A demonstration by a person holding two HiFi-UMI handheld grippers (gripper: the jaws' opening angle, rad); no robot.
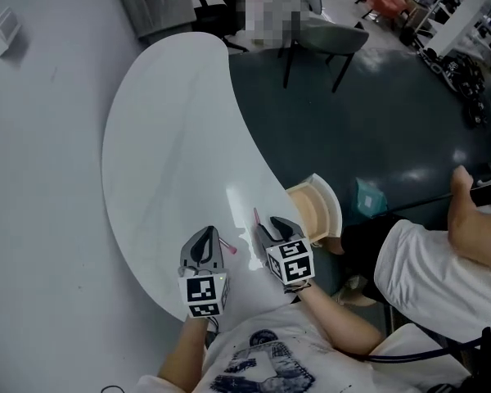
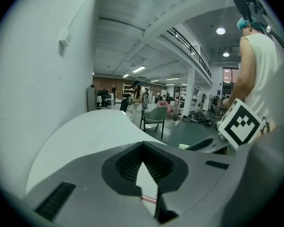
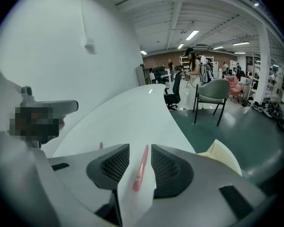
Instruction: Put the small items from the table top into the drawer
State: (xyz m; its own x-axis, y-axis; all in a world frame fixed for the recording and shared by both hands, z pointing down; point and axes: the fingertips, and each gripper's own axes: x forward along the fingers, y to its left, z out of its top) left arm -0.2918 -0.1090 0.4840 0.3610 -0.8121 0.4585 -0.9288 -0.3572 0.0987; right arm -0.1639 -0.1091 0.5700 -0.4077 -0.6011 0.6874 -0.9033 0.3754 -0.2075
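Note:
A pink pen (image 1: pixel 256 217) lies on the white curved table (image 1: pixel 172 137) near its front edge. My right gripper (image 1: pixel 266 226) stands open just behind it. In the right gripper view the pen (image 3: pixel 141 167) lies lengthwise between the jaws of the right gripper (image 3: pixel 140 148), and neither pad touches it. A small pink item (image 1: pixel 228 247) lies between the two grippers; its tip (image 3: pixel 101 145) shows left of the right jaw. My left gripper (image 1: pixel 206 232) is shut, its tips meeting over the table (image 2: pixel 142 144). A pink strip (image 2: pixel 149 200) shows through the gap low down.
A beige drawer (image 1: pixel 315 207) stands open at the table's right edge, close to my right gripper, and its side (image 3: pixel 225 157) shows in the right gripper view. A person in a white shirt (image 1: pixel 442 260) is at the right. A chair (image 1: pixel 331 39) stands on the dark floor beyond.

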